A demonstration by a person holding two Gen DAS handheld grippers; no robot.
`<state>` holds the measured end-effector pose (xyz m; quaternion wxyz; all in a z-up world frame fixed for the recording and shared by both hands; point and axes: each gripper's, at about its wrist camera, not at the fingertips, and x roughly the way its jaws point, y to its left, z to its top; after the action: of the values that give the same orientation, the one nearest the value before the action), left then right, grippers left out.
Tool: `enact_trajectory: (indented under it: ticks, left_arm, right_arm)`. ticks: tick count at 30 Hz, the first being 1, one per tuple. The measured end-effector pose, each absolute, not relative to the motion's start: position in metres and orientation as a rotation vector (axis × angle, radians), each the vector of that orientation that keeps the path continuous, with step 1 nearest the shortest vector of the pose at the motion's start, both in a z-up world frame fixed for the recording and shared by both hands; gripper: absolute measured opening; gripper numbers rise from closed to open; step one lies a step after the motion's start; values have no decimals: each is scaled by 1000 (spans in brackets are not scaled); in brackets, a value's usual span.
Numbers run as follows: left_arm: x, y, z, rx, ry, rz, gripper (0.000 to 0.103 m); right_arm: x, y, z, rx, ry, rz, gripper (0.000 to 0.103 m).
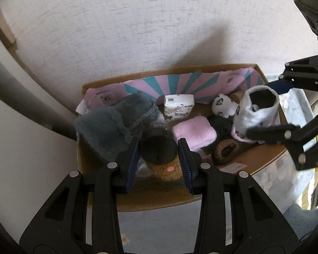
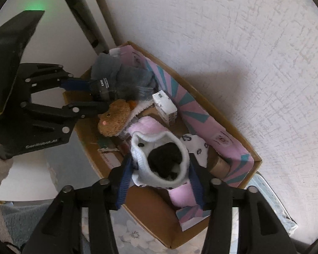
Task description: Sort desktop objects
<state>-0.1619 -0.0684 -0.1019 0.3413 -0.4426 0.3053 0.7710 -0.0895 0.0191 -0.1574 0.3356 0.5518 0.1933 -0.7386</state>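
Black and hard, a small bottle [image 1: 158, 148] is sitting between the left tongs' [image 1: 159, 158] partly spread pads, over the cardboard box [image 1: 262, 154]; whether they are pressing it is unclear. It is looking light, stiff, slippery: best held mid-body. The right tongs [image 2: 159, 182] are bracketing a soft white slipper [image 2: 159, 160] that squashes easily.

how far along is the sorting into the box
Mostly done: the cardboard box already holds the grey fluffy cloth, tissue pack and pink pouch. In hand: left gripper at the black bottle, right gripper at the white sock. Left: letting go.
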Motion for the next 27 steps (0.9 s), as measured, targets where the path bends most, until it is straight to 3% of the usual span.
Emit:
enact_trajectory:
  ticks: [1, 2, 3, 5, 8, 27]
  left_arm:
    - [-162, -68, -103, -1156, 796, 2009, 55]
    - [-162, -67, -104, -1162, 800, 2015, 89]
    - [-162, -67, -103, -1151, 801, 2034, 103]
    - [-158, -68, -96, -1084, 788, 2074, 103]
    - [-159, -66, -95, -1088, 824, 2091, 103]
    - [-149, -51, -68, -1046, 795, 2109, 103]
  right_arm:
    - [-90, 19, -158, 1446, 497, -1921, 58]
    - [-91, 19, -161, 1460, 482, -1906, 66]
    - [-92, 18, -163, 1472, 468, -1897, 71]
    - [-91, 21, -164, 1491, 455, -1897, 88]
    - [-89, 24, -167, 1500, 457, -1930, 102]
    - [-83, 33, -148, 1475, 382, -2038, 102]
